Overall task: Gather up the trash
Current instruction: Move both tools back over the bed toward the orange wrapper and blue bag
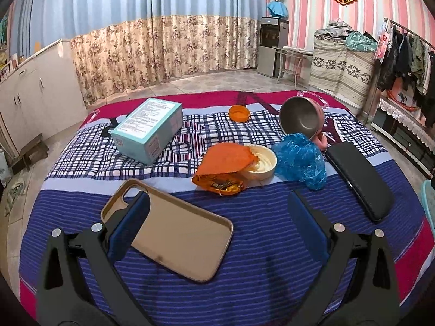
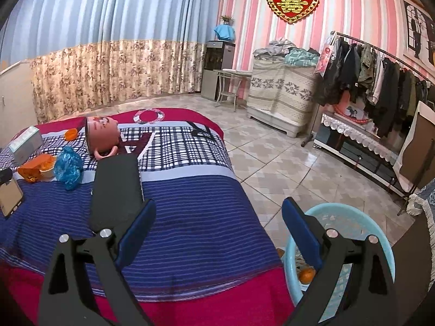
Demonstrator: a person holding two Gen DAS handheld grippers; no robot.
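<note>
Trash, a crumpled orange snack wrapper (image 1: pixel 221 168) and blue plastic bag (image 1: pixel 300 160), lies mid-bed either side of the cream bowl (image 1: pixel 261 161). Both the left gripper (image 1: pixel 217 217) and right gripper (image 2: pixel 217 225) hover with jaws spread and empty, so collection seems to be at the reaching stage. Next, one should probably pinch the wrapper and carry it to the pale blue plastic basket (image 2: pixel 361 217) beside the bed.

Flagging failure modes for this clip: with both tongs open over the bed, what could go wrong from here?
1. The orange wrapper leans on the cream bowl; pulling it might tip or drag the bowl.
2. The phone case lies between the left tongs and the trash, so it could get binned by mistake.
3. The basket sits off the bed's edge; drops may miss.
</note>
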